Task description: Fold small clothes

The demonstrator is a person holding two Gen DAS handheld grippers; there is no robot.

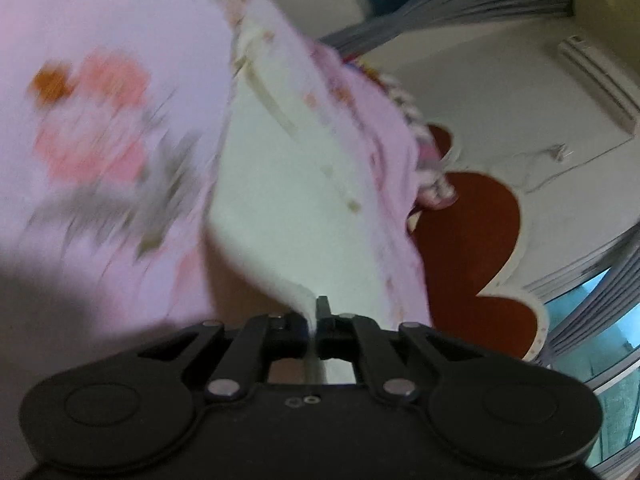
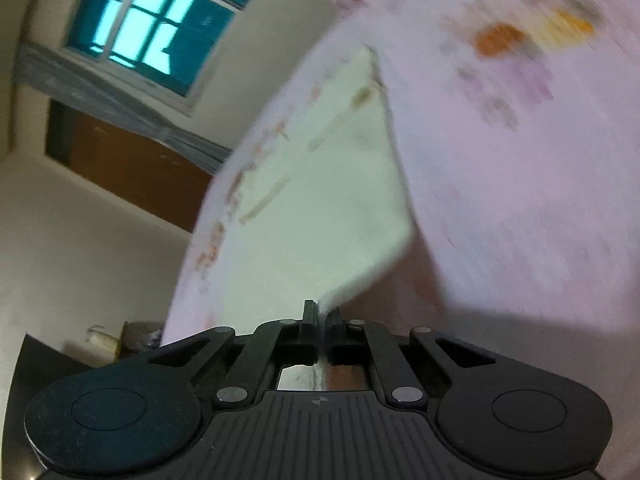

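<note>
A small pale white garment (image 1: 280, 200) lies on a pink floral sheet (image 1: 100, 140), blurred by motion. My left gripper (image 1: 313, 312) is shut on the garment's near corner, and the cloth rises from between its black fingers. In the right wrist view the same pale garment (image 2: 320, 208) stretches away over the pink floral sheet (image 2: 520, 160). My right gripper (image 2: 320, 312) is shut on another near corner, with a thin fold of cloth pinched between its pads.
Beyond the sheet's edge in the left wrist view lies a red heart-shaped rug (image 1: 472, 248) on a pale floor, with grey curtains (image 1: 460, 4) behind. The right wrist view shows a window (image 2: 156, 20), a grey curtain (image 2: 100, 84) and a brown panel (image 2: 132, 164).
</note>
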